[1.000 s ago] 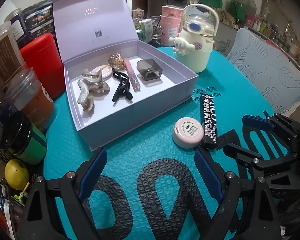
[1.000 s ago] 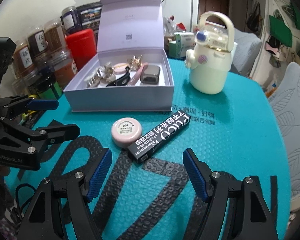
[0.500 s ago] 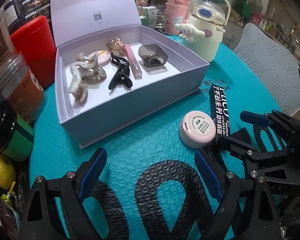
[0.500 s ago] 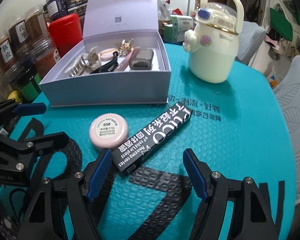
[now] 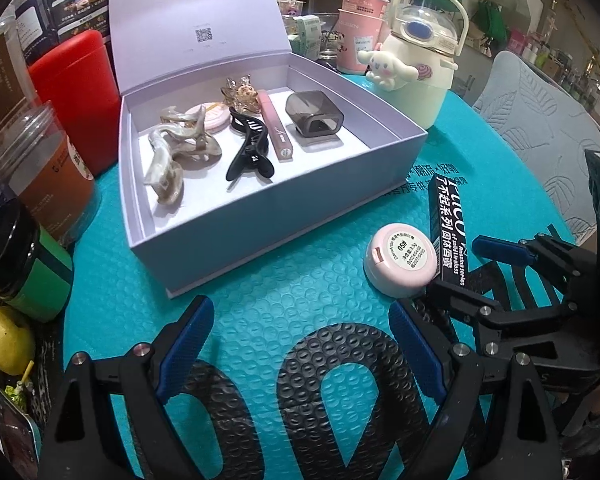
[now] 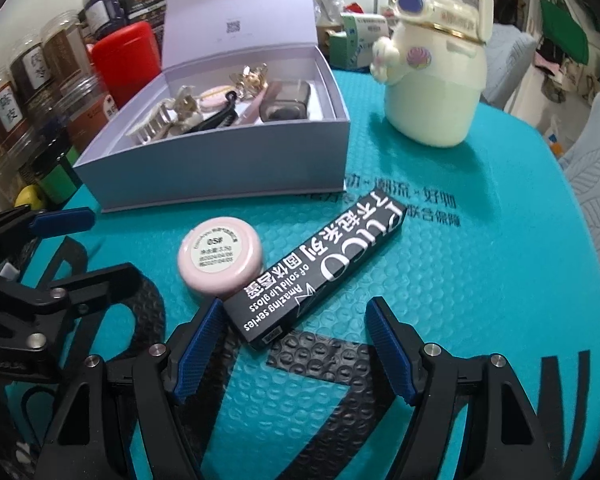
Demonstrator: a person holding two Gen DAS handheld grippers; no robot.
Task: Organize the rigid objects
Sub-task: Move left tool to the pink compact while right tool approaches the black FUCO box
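An open lavender gift box (image 5: pixel 284 216) (image 6: pixel 220 176) holds hair claws (image 5: pixel 180 156), a pink tube and a grey case. On the teal mat lie a round pink compact (image 5: pixel 402 258) (image 6: pixel 220 262) and, touching it, a black lip-gloss box (image 5: pixel 448 224) (image 6: pixel 320 268). My right gripper (image 6: pixel 296 344) is open, its fingers on either side of the near end of the black box; it also shows in the left wrist view (image 5: pixel 476 276). My left gripper (image 5: pixel 300 344) is open and empty over the mat, in front of the gift box and left of the compact; it also shows in the right wrist view (image 6: pixel 76 244).
A cream character bottle (image 5: pixel 416 60) (image 6: pixel 436 72) stands right of the gift box. A red canister (image 5: pixel 76 100), jars (image 5: pixel 44 184) and a lemon (image 5: pixel 8 340) crowd the left edge. Pink cups (image 5: pixel 360 28) stand behind. A grey chair (image 5: pixel 540 112) is at the right.
Both grippers have moved forward. The right one has closed in on the black lip-gloss box, whose near end now lies between its open fingers. Nothing has been grasped.
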